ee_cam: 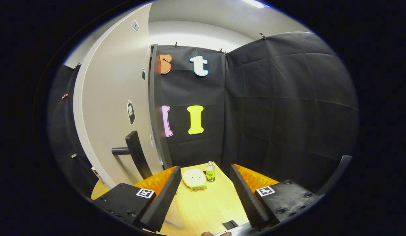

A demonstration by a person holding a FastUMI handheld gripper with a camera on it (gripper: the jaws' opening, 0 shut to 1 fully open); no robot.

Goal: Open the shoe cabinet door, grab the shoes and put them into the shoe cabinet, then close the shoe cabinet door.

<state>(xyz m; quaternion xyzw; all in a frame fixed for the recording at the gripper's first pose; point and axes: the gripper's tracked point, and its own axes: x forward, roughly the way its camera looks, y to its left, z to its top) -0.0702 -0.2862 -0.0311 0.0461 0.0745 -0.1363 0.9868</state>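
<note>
**Yellow table ahead, cabinet door swung open**

Yellow wood of the table (206, 203) lies under the tool (205, 183), whose fingers stand wide apart with nothing between them. Beyond the fingertips on the table rests a pale round shoe-like item (194, 179); whether it is a shoe I cannot tell. A small green bottle (210, 171) stands upright just beside it. Left of the table, the grey cabinet door (117, 108) stands open, its dark handle (134, 151) jutting toward the table.

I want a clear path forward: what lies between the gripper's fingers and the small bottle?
In the gripper view, the open gripper has bare yellow table ahead, then a pale round object just left of the bottle.
</note>
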